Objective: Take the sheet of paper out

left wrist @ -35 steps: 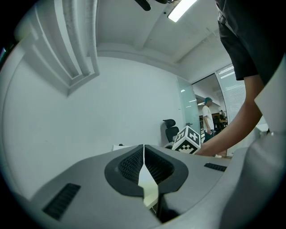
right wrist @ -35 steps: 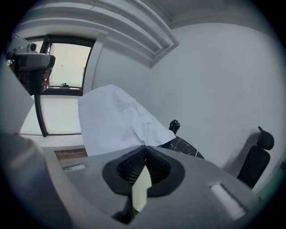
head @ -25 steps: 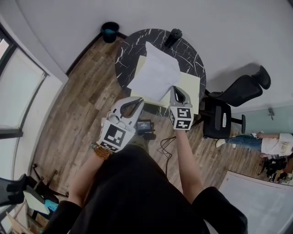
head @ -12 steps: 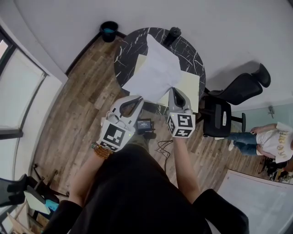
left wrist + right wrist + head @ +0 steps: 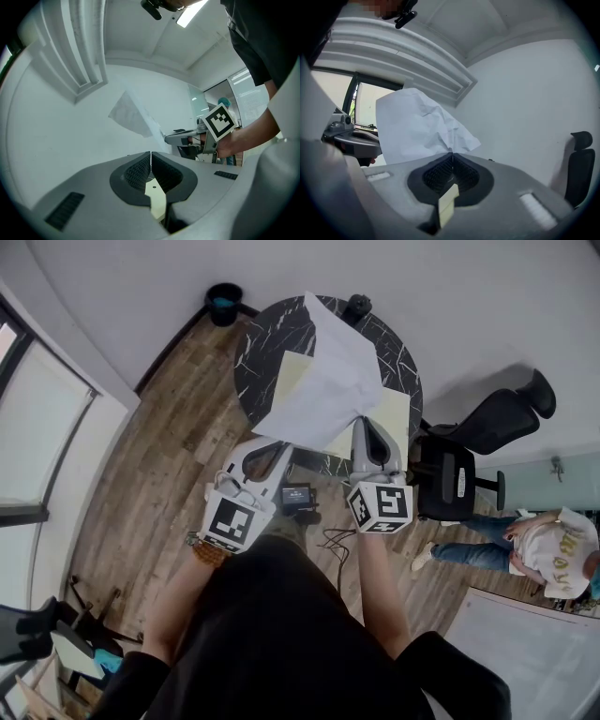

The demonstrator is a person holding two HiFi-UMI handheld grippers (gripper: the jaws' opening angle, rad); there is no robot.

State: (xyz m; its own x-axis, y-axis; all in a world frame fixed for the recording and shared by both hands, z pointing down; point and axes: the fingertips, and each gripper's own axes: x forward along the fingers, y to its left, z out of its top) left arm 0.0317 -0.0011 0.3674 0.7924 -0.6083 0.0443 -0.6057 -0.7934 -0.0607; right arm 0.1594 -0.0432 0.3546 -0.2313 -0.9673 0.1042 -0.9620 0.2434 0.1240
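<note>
1. Position of the sheet of paper [image 5: 328,381]: it is held up over the round black worktop [image 5: 258,352]. One corner is pinched in your right gripper [image 5: 366,425], and the rest fans up and away from you.
2. Under it, a pale yellow folder [image 5: 292,376] lies flat on the worktop. The head view shows the folder on both sides of the paper.
3. In the right gripper view, the sheet of paper [image 5: 417,126] rises straight out of the seam where your right gripper's fingers [image 5: 436,174] meet. It is creased near the grip and spreads toward the left of that view.
4. Your right fingers are pressed together on that corner, with no gap between them.
5. Your left gripper [image 5: 272,448] sits at the near edge of the worktop, just beside the paper's lower corner.
6. The left gripper view shows the sheet of paper [image 5: 133,117] out ahead, clear of your left fingers [image 5: 136,174]. Your right gripper [image 5: 168,138] is at the paper's lower end.
7. Your left fingers are closed against each other, with only a hairline seam and nothing between them.
</note>
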